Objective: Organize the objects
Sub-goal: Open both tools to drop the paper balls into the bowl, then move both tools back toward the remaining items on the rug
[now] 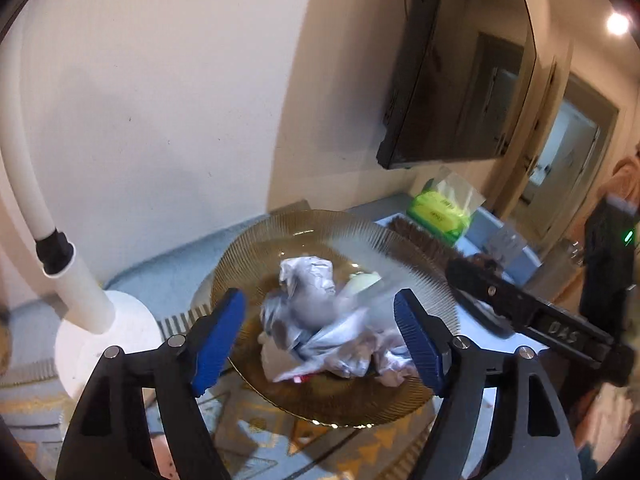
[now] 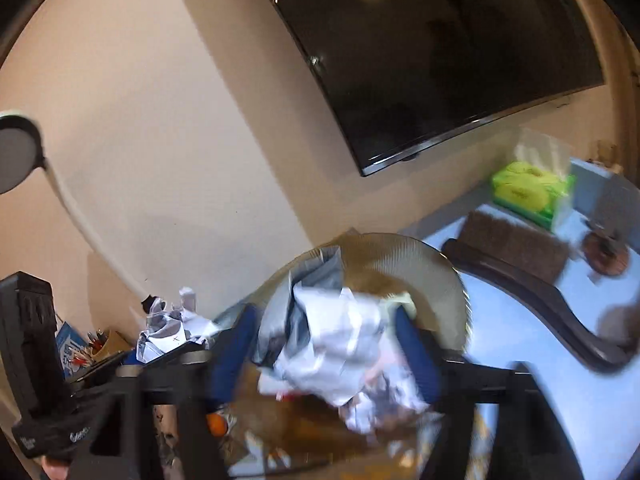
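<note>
Left wrist view: the left gripper (image 1: 320,332) has its jaws standing well apart, blue pads (image 1: 218,344) facing each other with nothing pressed between them. Beyond the gap lies a ribbed amber glass plate (image 1: 424,280) carrying a heap of crumpled paper and foil (image 1: 316,312); the heap is blurred, and a pale lump at its far edge cannot be identified. The plate rests over a patterned cloth (image 1: 320,440). To the left stands a white lamp base (image 1: 100,340) with its curved stem cut off by the frame edge. At right the right gripper (image 1: 532,312) enters as a dark bar, its tips smeared. Farther back: a green tissue pack (image 1: 440,212), a wall-mounted television (image 1: 456,80), and a person (image 1: 616,240) half cropped at the edge.

Right wrist view: the right gripper (image 2: 324,348) also shows its jaws spread, no pad pressing on anything; heavy motion blur softens both fingers. The paper heap (image 2: 344,352) on the plate (image 2: 420,268) lies beyond them. At left, the left gripper (image 2: 36,380) is partly out of frame, beside more crumpled paper (image 2: 172,332) and a cup of pens (image 2: 96,344), too small to make out. A dark curved wooden edge (image 2: 540,296) crosses the pale blue table (image 2: 512,344).
</note>
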`<state>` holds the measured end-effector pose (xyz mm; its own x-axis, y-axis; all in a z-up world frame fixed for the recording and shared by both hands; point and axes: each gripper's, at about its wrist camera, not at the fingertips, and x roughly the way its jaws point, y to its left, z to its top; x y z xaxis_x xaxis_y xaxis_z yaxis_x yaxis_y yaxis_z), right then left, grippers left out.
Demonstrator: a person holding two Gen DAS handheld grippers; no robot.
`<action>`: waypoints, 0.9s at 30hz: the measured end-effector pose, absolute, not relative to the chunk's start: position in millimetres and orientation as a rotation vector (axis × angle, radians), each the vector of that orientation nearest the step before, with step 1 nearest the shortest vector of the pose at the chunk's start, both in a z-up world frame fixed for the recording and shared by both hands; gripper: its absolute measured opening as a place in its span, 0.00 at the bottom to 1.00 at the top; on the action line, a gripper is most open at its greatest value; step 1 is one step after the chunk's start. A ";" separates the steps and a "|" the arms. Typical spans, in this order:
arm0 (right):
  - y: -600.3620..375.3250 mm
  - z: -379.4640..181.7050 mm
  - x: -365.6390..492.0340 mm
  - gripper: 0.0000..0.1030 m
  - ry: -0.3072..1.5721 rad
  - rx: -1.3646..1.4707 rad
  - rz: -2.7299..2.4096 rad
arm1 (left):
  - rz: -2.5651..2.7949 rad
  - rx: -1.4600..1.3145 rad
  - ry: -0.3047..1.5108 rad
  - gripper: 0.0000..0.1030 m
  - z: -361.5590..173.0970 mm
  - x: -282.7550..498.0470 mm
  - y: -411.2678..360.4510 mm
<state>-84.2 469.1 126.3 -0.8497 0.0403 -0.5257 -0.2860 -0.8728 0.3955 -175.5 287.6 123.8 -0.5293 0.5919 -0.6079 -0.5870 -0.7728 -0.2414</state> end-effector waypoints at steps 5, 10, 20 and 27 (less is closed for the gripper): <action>490.4 115.0 -57.2 0.79 0.730 -0.785 2.736 | 2.263 -0.875 -0.058 0.73 131.8 -139.3 242.5; 481.3 104.2 3.2 0.79 0.787 -0.809 2.752 | 2.307 -0.774 -0.074 0.76 159.3 -78.8 175.7; 374.3 68.3 46.8 0.89 0.616 -0.984 2.830 | 2.614 -0.685 -0.125 0.99 183.9 10.4 23.0; 362.8 40.8 56.8 0.91 0.626 -0.915 2.779 | 2.567 -1.023 -0.273 0.98 80.1 -23.6 -21.7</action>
